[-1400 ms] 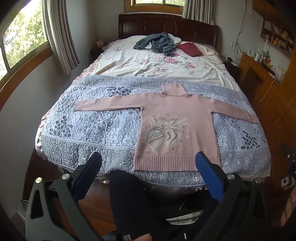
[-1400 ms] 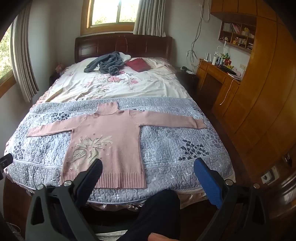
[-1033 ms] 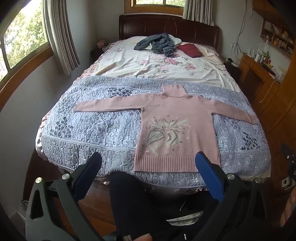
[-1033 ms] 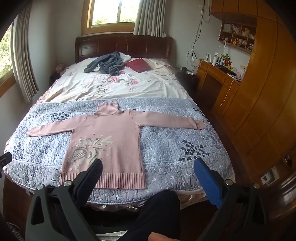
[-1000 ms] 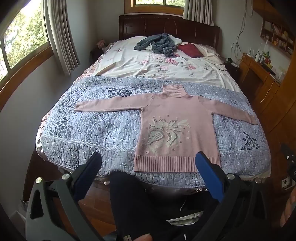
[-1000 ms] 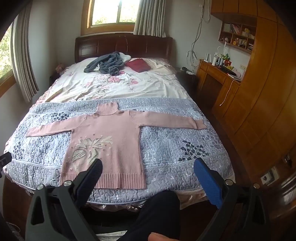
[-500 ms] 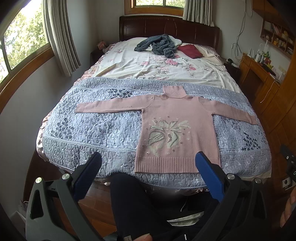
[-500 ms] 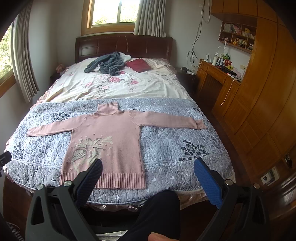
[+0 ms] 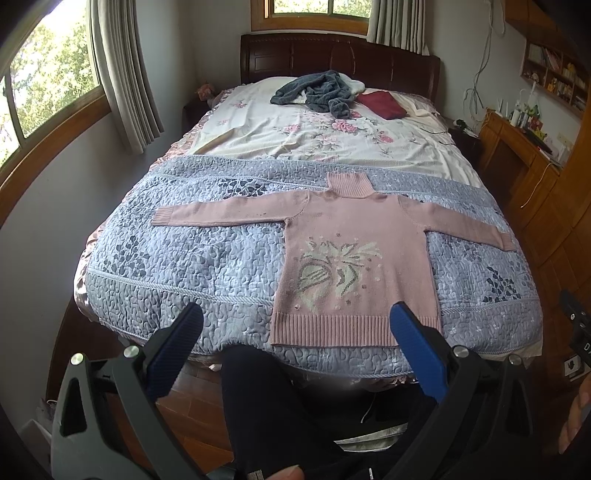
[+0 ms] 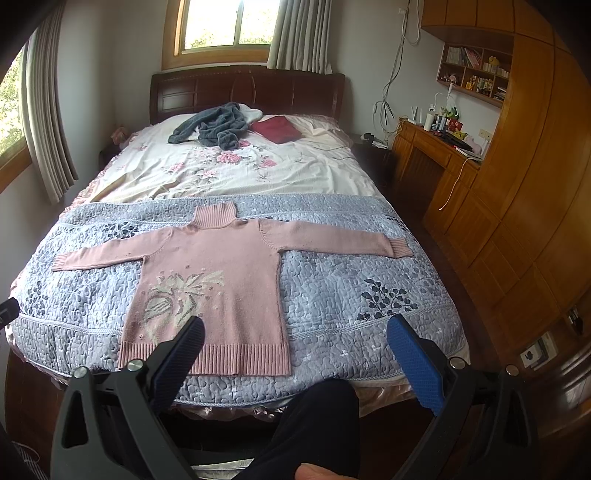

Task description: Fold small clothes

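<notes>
Sweater (image 9: 354, 258) lies flat on the bed (image 9: 207, 266), sleeves spread. Left tongs (image 9: 295, 325) and right tongs (image 10: 295, 332) hover before its hem, wide open, empty.

We're in a home bedroom here. The bed (image 10: 424, 295) fills the middle of our view, dark wooden headboard (image 10: 247, 92) at its far end, a blue-grey quilted cover (image 10: 332, 288) over the near half and a floral sheet (image 10: 236, 166) beyond it. Behind the headboard we see a curtained window (image 10: 225, 22); another window (image 9: 40, 88) sits to the bed's left. Right of the bed we have a wooden desk (image 10: 436, 147), a wall shelf (image 10: 476, 74) with books and trinkets above it, and wood-panelled cabinets (image 10: 535, 184). Wooden floor (image 9: 199, 398) shows at the bed's foot.
</notes>
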The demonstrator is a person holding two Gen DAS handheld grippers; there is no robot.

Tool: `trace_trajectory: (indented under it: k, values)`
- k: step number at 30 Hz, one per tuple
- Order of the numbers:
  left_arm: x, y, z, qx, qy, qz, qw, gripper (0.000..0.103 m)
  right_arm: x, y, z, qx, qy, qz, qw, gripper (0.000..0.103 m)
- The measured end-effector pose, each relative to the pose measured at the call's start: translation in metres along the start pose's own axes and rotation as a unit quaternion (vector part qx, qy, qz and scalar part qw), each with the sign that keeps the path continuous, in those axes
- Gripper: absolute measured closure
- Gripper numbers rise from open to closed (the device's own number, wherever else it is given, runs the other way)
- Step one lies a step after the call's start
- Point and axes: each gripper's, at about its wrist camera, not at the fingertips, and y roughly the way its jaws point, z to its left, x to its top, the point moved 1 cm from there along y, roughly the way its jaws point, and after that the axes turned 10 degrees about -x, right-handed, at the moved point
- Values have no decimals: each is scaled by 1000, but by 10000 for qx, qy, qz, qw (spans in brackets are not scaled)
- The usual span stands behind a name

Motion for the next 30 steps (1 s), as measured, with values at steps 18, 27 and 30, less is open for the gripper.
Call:
trace_trajectory:
  k: [18, 27, 30]
  values:
    - [2, -2, 2, 41, -1, -46, 10000, 3, -1, 2, 4, 14, -25, 17, 10000, 4]
    - [2, -2, 1, 47, -1, -58, 10000, 3, -1, 1, 6, 16, -35, 5, 10000, 4]
    - [2, -3, 1, 48, 6, -59, 10000, 3, -1, 1, 6, 25, -25, 5, 10000, 4]
